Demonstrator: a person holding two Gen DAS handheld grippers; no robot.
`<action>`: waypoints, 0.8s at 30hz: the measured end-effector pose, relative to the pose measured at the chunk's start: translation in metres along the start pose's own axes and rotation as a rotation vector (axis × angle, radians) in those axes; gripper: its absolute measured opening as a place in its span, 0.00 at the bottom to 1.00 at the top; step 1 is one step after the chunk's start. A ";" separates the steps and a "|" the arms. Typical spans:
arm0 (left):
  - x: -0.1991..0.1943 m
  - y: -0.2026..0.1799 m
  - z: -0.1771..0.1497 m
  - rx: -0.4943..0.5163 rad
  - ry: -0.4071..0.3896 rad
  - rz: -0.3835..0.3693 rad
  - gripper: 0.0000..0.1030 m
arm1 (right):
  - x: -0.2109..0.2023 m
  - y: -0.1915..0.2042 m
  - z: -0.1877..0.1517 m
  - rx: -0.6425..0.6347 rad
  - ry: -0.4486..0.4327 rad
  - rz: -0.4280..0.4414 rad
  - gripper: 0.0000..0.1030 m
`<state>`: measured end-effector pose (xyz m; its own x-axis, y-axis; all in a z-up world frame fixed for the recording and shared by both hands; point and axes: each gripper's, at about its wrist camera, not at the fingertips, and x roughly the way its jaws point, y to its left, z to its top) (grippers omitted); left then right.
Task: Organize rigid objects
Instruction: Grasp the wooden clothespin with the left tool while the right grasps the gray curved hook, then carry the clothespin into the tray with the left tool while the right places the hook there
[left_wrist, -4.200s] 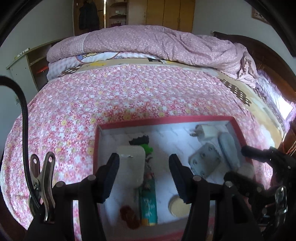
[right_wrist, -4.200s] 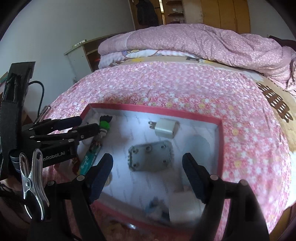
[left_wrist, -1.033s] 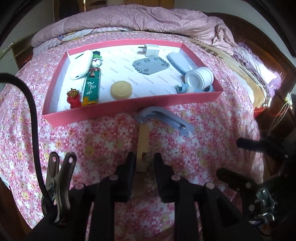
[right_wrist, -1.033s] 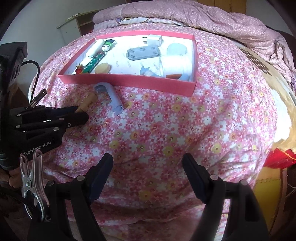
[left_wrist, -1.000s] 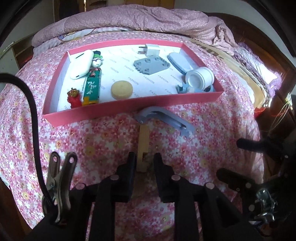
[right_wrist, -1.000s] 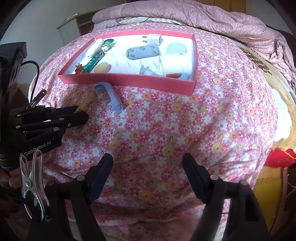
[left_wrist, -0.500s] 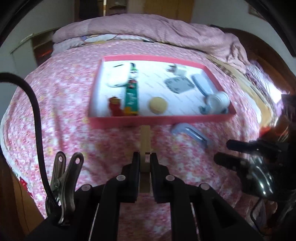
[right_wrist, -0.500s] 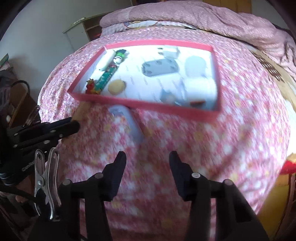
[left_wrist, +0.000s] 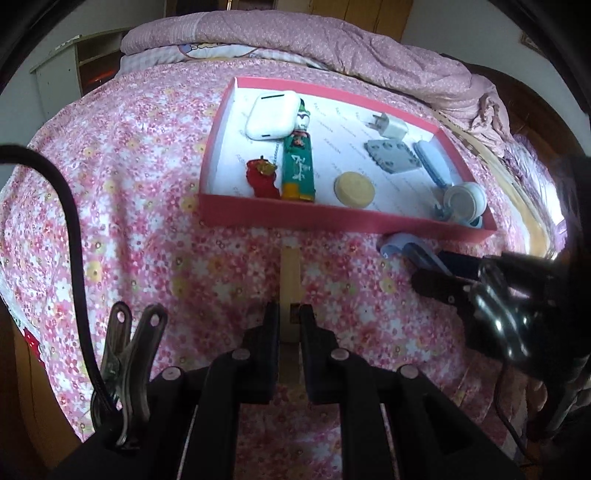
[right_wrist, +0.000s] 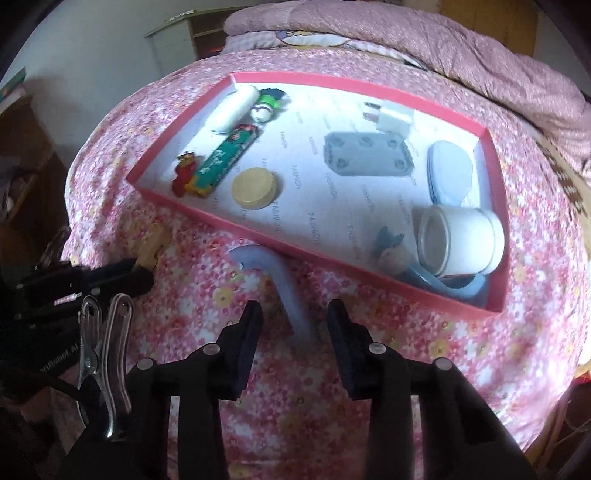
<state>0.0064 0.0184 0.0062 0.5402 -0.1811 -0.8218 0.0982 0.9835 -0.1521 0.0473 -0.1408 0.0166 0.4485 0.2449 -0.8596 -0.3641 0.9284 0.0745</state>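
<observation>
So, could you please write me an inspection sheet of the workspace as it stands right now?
Surface: floral bedspread on a bed.
Job's things: wooden clothespin and grey-blue curved piece lie outside the pink tray.
Clutter: tray holds white case, green figure, red charm, yellow disc, grey plate, plug adapter, white jar.
Grippers: left gripper shut on the clothespin; right gripper open around the curved piece.
Cables: black cable.
Surroundings: rolled quilt, shelf unit.
</observation>
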 end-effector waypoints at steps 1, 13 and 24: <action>0.000 0.000 0.000 0.001 -0.001 0.000 0.11 | 0.000 0.000 0.000 0.004 0.001 -0.002 0.36; -0.001 0.003 -0.002 -0.011 -0.011 -0.012 0.11 | 0.000 0.011 -0.004 0.029 -0.031 -0.084 0.18; -0.008 0.011 -0.006 -0.027 -0.028 -0.060 0.11 | -0.013 0.010 -0.033 0.086 -0.026 0.054 0.18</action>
<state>-0.0020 0.0307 0.0078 0.5573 -0.2396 -0.7950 0.1093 0.9703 -0.2158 0.0112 -0.1442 0.0118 0.4516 0.3011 -0.8399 -0.3171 0.9340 0.1643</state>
